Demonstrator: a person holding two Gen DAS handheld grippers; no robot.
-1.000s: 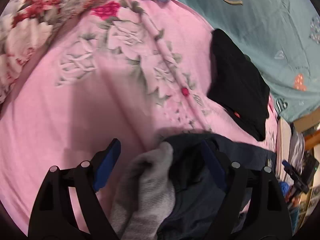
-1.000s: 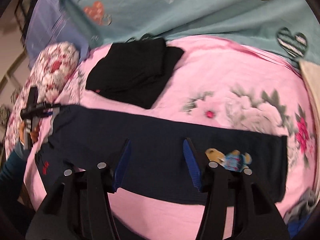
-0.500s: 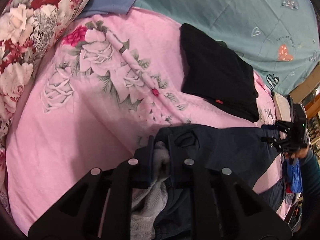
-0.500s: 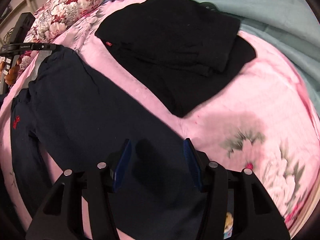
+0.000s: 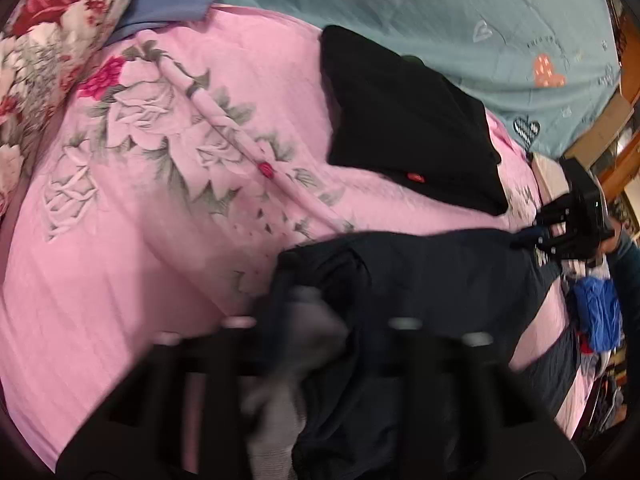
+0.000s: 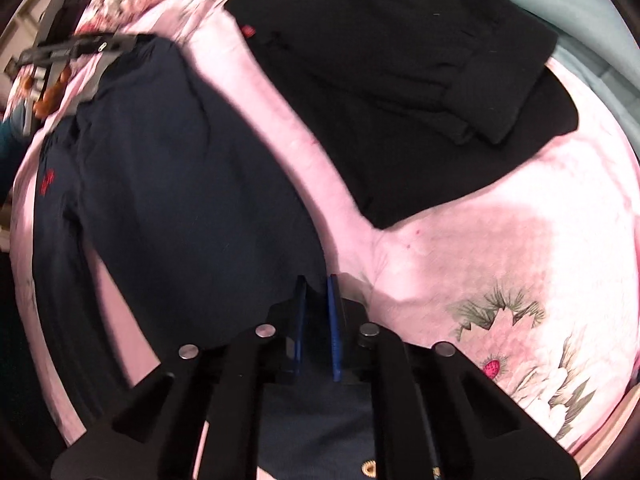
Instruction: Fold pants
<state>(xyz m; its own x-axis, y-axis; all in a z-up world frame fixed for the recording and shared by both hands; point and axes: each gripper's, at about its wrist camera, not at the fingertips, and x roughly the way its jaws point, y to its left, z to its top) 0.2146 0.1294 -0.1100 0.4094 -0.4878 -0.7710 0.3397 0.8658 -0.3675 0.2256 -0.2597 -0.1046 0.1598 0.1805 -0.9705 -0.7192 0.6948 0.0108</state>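
Dark navy pants [image 6: 180,184] lie stretched across a pink floral bedspread [image 6: 540,264]. My right gripper [image 6: 318,312] is shut on the pants' leg end, the blue pads pinching the navy cloth. My left gripper [image 5: 320,320] is blurred and shut on the waist end of the pants [image 5: 440,272], where the grey lining [image 5: 280,432] shows. The right gripper also shows in the left wrist view [image 5: 568,220] at the far end of the pants; the left gripper shows in the right wrist view [image 6: 76,46] at the waist.
A folded black garment [image 5: 404,120] [image 6: 420,60] lies on the bedspread just beyond the pants. A teal quilt [image 5: 440,8] covers the far side. A floral pillow [image 5: 48,40] sits at the left. Blue clothing [image 5: 600,312] lies past the bed's right edge.
My right gripper has closed on the leg end of the pants. My left gripper stays shut on the waist and is moving, with its view blurred.
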